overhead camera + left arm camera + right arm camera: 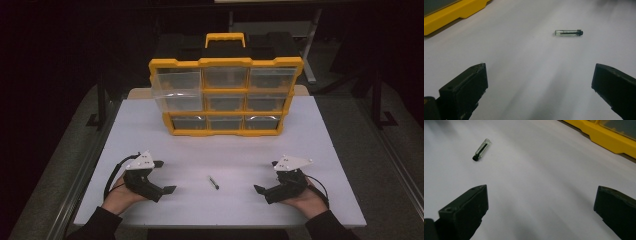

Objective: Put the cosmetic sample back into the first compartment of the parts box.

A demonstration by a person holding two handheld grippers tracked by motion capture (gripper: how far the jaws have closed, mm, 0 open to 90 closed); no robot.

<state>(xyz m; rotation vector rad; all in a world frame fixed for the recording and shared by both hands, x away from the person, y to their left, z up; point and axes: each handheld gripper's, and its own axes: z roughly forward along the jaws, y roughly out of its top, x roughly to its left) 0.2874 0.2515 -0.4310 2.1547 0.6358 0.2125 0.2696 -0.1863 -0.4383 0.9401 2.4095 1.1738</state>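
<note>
Clear glass vial [214,182] lies at lower centre of our white table [320,145]; our left gripper [164,177] and right gripper [266,176] flank it, jaws spread, below the yellow organizer [225,90].

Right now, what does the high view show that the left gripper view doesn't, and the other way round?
The high view alone takes in the whole yellow organizer with its handle and clear drawers, one top-left drawer pulled out, plus both hands and the right gripper. The left gripper view alone reveals that the small thing on the table is a clear vial with a black cap and a dark piece inside. Both share the white table, the vial lying on it, a part of the organizer, and the left gripper with its jaws wide apart.
</note>
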